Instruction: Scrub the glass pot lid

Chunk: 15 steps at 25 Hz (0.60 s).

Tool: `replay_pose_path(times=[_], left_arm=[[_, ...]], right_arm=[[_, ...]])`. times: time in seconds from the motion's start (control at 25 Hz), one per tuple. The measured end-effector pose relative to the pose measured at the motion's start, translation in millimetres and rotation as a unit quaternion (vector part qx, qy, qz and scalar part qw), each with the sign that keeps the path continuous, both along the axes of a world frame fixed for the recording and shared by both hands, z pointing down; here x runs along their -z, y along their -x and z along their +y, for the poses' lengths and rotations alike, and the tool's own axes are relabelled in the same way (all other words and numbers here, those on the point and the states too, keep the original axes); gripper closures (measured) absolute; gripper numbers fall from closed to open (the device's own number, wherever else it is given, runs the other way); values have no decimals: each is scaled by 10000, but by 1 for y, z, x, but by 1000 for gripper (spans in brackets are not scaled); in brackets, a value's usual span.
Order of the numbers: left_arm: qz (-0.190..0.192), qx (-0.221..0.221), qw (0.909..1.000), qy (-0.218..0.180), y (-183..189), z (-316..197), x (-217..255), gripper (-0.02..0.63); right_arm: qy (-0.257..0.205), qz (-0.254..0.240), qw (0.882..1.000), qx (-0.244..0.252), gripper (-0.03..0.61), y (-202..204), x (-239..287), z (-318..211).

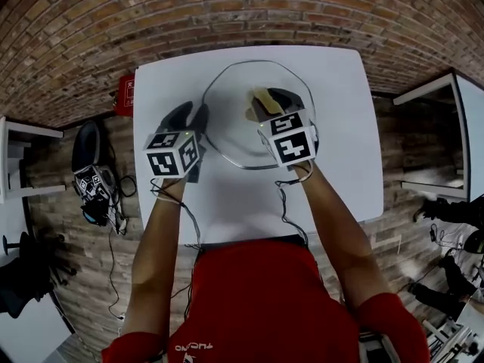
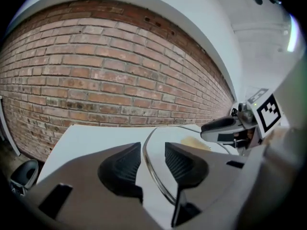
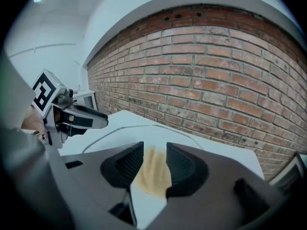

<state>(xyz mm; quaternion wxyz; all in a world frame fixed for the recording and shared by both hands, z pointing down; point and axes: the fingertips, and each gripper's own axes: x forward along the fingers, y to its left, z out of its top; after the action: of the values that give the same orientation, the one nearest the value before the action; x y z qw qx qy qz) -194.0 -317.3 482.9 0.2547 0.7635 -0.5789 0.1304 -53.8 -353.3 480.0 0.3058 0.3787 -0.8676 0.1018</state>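
The glass pot lid (image 1: 231, 116) lies flat on the white table (image 1: 336, 134), its metal rim a wide ring. My left gripper (image 1: 190, 115) is at the lid's left edge. In the left gripper view the rim (image 2: 147, 163) runs through the gap of my left gripper (image 2: 152, 160), and neither pad presses on it. My right gripper (image 1: 270, 103) is over the middle of the lid. A yellow sponge (image 3: 152, 175) lies on the glass between the spread jaws of my right gripper (image 3: 153, 164). The sponge (image 1: 262, 97) also shows in the head view.
The table stands on a brick floor. A red object (image 1: 125, 94) lies off the table's left edge, and a dark bag with gear (image 1: 94, 178) lies further left. White furniture (image 1: 454, 131) stands at the right. A brick wall rises beyond the table's far edge.
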Motion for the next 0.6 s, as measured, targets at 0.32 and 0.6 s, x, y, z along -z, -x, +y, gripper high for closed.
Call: replay_pose_path(times=[0.32, 0.6], left_arm=[[507, -229, 9947, 870, -3, -10, -43, 439], [766, -297, 9904, 1114, -6, -12, -57, 440]], right_arm=[[662, 593, 9957, -274, 434, -8, -48, -7], [677, 714, 9947, -291, 493, -6, -56, -6]])
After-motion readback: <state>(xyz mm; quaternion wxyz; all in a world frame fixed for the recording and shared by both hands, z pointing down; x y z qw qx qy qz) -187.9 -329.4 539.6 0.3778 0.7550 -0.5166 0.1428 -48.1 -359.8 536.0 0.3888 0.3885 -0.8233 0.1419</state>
